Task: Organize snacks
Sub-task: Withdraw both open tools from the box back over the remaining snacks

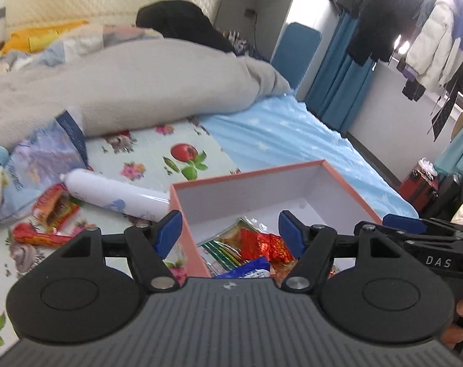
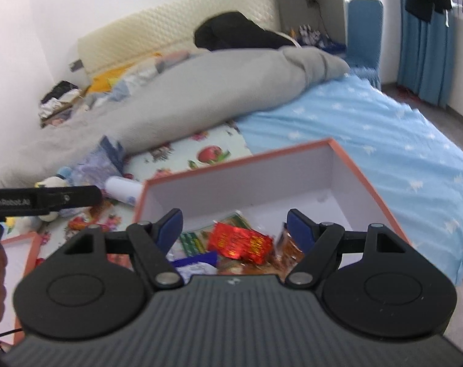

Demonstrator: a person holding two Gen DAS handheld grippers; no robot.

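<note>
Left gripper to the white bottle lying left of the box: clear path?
Probably yes. The left gripper is open and empty over the box's near corner; the white bottle lies uncovered on the mat just outside the box wall, nothing between.

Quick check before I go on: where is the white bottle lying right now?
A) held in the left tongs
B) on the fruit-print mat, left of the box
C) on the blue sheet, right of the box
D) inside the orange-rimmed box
B: the white bottle lies on its side on the fruit-print mat, just left of the orange-rimmed box, whose inside holds only snack packets.
</note>
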